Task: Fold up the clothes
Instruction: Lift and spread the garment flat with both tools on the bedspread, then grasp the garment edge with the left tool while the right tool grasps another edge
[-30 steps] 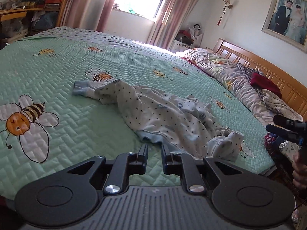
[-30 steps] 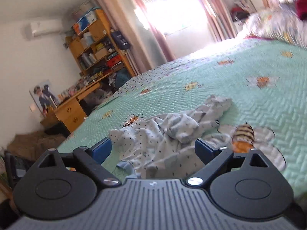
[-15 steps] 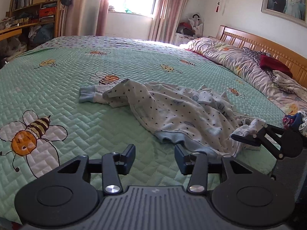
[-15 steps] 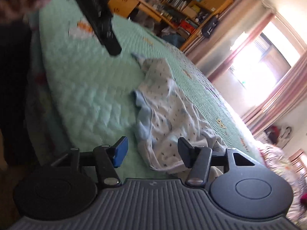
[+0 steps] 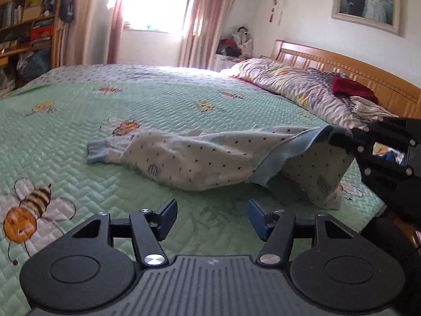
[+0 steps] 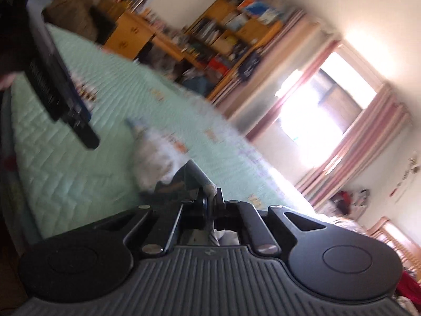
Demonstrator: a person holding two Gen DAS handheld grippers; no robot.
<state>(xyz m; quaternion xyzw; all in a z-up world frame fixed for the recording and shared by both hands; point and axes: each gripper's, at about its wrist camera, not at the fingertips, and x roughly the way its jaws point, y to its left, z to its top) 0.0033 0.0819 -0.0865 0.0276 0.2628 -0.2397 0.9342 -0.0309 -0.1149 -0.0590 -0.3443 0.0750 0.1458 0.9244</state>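
One garment (image 5: pixel 210 163): star-dotted pale clothing on the green bee-print bedspread (image 5: pixel 79 137)
Right gripper (image 5: pixel 342 138): clamped on its blue hem, lifting it
Left gripper (image 5: pixel 211 217): jaws wide apart, empty
Writing: none legible
Room: bedroom, wooden headboard (image 5: pixel 342 71)

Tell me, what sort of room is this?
A lived-in home bedroom, most likely: a wide bed under a green bee-print quilt with a wooden headboard, a framed portrait on the wall above it, and crowded bookshelves by the curtained window.
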